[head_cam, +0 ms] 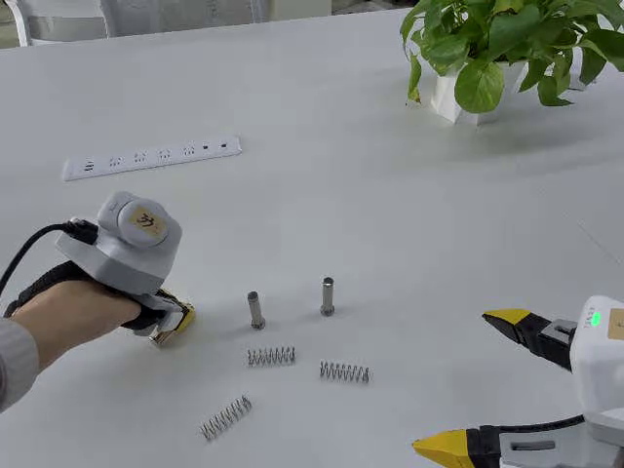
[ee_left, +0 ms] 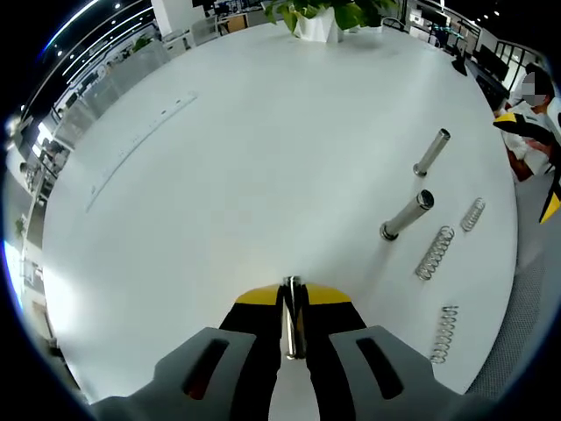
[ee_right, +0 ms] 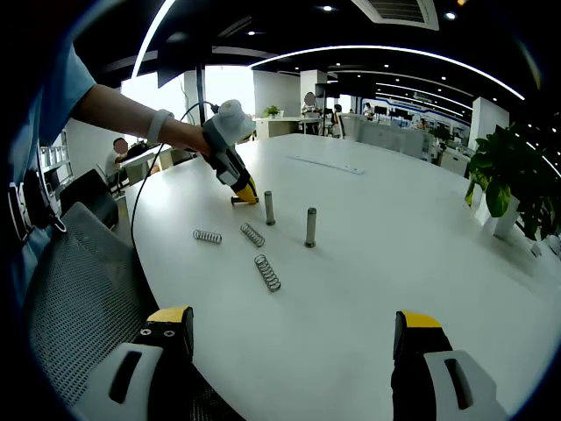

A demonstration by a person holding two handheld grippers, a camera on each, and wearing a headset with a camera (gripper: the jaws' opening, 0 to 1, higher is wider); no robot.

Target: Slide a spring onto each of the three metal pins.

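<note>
Two metal pins stand upright on the white table, one (head_cam: 255,310) just left of the other (head_cam: 328,296). A third pin (ee_left: 292,320) is clamped between the yellow tips of my left gripper (head_cam: 175,324), which is low on the table left of the standing pins. Three springs lie flat in front of the pins: one (head_cam: 271,357) in the middle, one (head_cam: 344,371) to its right, one (head_cam: 226,417) nearer me. My right gripper (head_cam: 475,382) hovers at the lower right, open, with nothing between its fingers.
A white power strip (head_cam: 151,157) lies at the back left of the table (head_cam: 390,195). A potted plant (head_cam: 497,49) stands at the back right. A mesh chair (ee_right: 79,263) sits off the table's edge.
</note>
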